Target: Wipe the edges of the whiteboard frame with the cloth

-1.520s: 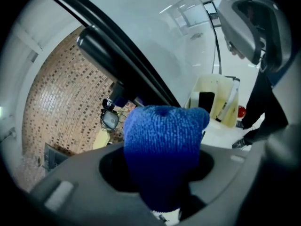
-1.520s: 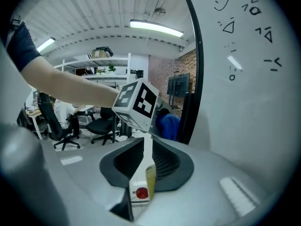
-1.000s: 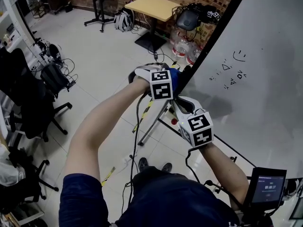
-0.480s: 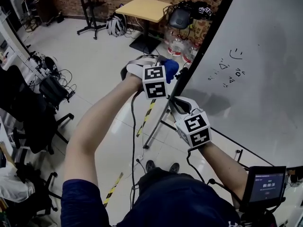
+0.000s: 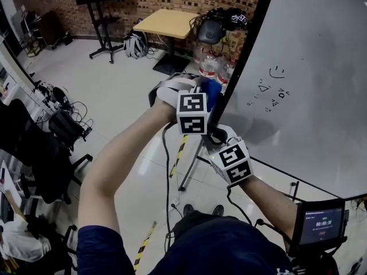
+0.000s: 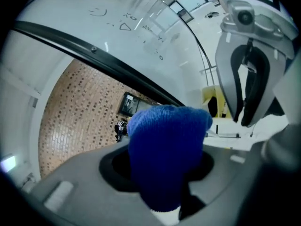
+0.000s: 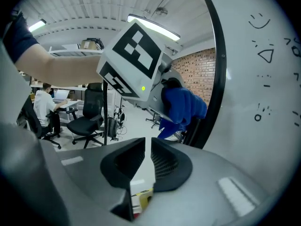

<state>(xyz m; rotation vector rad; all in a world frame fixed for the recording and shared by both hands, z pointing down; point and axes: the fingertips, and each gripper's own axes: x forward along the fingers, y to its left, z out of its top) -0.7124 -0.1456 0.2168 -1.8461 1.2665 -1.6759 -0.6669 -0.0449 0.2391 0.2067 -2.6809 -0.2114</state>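
The cloth [image 6: 164,159] sits between the left gripper's [image 5: 205,94] jaws, just beside the frame [image 6: 117,69], which crosses ahead of it. The whiteboard [image 5: 309,85] spreads right of both grippers. The right gripper [image 7: 148,147] is below and behind the left, close to the frame. A table [image 5: 166,23] stands well beyond.

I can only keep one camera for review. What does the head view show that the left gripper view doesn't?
Only the head view shows the yellow table, the office chairs and the timer screen. Only the left gripper view shows up close how the left hand-held gripper clamps the blue cloth. Both show that cloth, the whiteboard with its black frame, and the right hand-held gripper.
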